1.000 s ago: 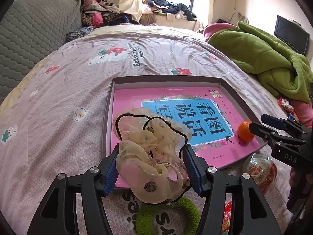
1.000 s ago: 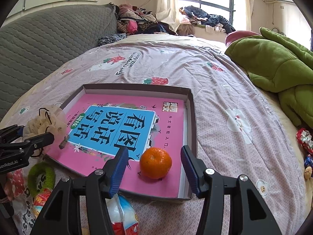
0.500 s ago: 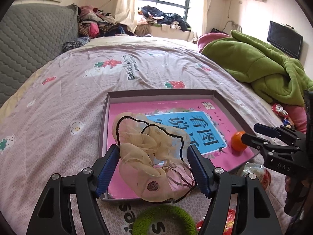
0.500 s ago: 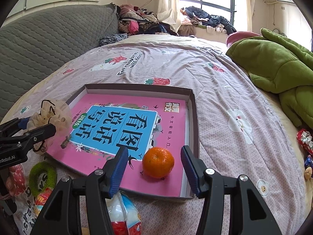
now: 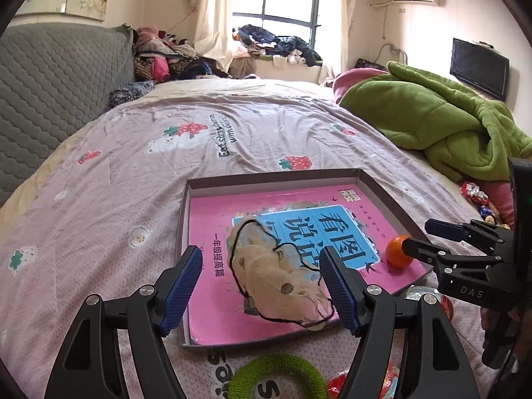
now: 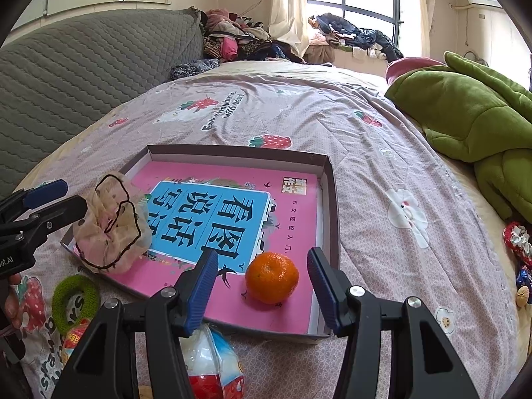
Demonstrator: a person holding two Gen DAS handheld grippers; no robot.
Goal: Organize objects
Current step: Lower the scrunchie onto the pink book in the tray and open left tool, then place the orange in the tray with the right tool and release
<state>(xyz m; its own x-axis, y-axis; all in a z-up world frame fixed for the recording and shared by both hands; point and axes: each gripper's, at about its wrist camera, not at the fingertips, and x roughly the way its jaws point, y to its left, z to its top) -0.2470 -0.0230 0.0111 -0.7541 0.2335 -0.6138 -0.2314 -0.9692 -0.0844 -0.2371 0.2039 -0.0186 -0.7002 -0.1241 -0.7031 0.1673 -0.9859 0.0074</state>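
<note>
A shallow cardboard tray lies on the bed with a pink book in it. A beige sheer scrunchie lies on the book at the tray's near left corner. My left gripper is open, its jaws wide on either side of the scrunchie and apart from it. An orange mandarin sits on the book at the near right. My right gripper is open just behind the mandarin, not touching it.
A green knitted ring lies on the bed in front of the tray. Snack packets lie below my right gripper. A green blanket is heaped at the right, with wrapped sweets near it. A grey headboard stands at the left.
My left gripper has opened and let go of the scrunchie, which now rests on the book in the tray. The left gripper has pulled back and up. The right gripper has hardly moved.
</note>
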